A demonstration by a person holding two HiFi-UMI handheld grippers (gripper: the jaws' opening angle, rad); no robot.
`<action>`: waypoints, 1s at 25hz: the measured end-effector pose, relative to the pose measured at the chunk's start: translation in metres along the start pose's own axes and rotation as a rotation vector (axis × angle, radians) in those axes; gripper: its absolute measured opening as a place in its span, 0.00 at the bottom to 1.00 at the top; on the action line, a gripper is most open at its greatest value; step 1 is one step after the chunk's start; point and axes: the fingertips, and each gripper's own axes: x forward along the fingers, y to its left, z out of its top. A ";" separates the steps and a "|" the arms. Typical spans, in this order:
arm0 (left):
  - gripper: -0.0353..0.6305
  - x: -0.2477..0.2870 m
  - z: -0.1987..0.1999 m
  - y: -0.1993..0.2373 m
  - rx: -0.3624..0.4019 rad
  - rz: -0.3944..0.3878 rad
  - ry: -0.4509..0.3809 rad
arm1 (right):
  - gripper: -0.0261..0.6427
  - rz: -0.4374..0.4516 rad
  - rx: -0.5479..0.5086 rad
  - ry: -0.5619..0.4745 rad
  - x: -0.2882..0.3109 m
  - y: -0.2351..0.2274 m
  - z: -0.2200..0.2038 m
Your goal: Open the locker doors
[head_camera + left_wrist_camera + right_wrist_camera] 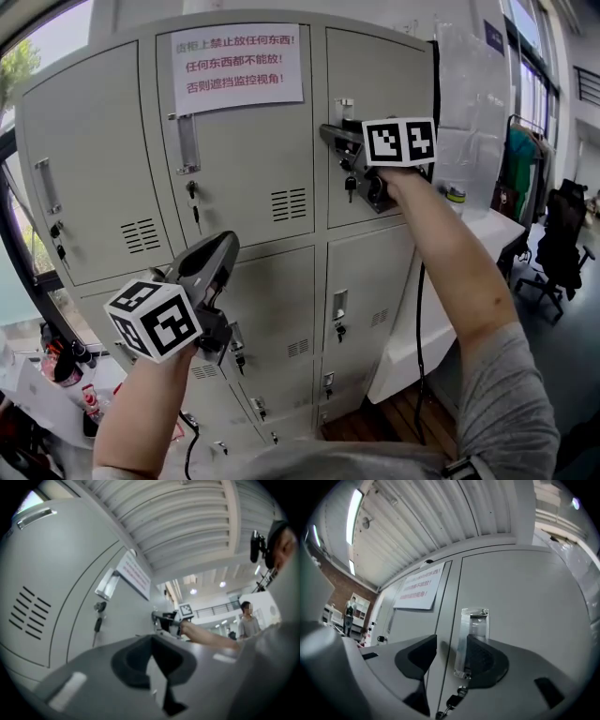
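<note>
Right gripper (451,654) is up at the closed top-right locker door (380,80). Its jaws stand well apart, with the door's chrome handle (474,620) between them, close to 1 pad and not clamped. Left gripper (151,665) sits lower, before the middle-row doors, jaws closed together on nothing.

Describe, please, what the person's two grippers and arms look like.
The left gripper and right gripper are grey plastic with dark pads inside the jaws. Each carries a white cube printed with black square markers. The forearms are bare; a grey sleeve covers the right upper arm.
</note>
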 end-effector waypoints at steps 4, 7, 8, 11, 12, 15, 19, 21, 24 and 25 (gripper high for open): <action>0.06 0.004 0.000 -0.008 -0.003 -0.030 -0.001 | 0.30 0.071 0.058 -0.019 -0.019 0.007 0.003; 0.06 0.013 -0.001 -0.021 -0.010 -0.071 -0.004 | 0.30 0.131 0.061 -0.038 -0.054 0.016 0.009; 0.06 0.016 -0.002 -0.026 -0.013 -0.088 -0.003 | 0.30 0.145 0.051 -0.045 -0.071 0.018 0.011; 0.06 0.027 -0.010 -0.042 -0.019 -0.138 0.003 | 0.29 0.104 0.003 -0.065 -0.136 0.008 0.018; 0.06 0.031 -0.013 -0.046 -0.020 -0.152 0.007 | 0.29 0.075 -0.018 -0.073 -0.159 0.002 0.021; 0.06 0.042 -0.022 -0.057 -0.031 -0.188 0.019 | 0.30 -0.035 -0.101 -0.083 -0.223 -0.027 0.026; 0.06 0.056 -0.034 -0.063 -0.049 -0.213 0.033 | 0.31 -0.281 -0.123 -0.054 -0.290 -0.108 0.023; 0.06 0.061 -0.038 -0.065 -0.060 -0.220 0.039 | 0.21 -0.398 -0.121 -0.038 -0.314 -0.148 0.021; 0.06 0.066 -0.043 -0.069 -0.071 -0.233 0.045 | 0.20 -0.503 -0.116 -0.019 -0.331 -0.189 0.016; 0.06 0.067 -0.044 -0.070 -0.072 -0.236 0.047 | 0.19 -0.523 -0.112 -0.018 -0.333 -0.198 0.015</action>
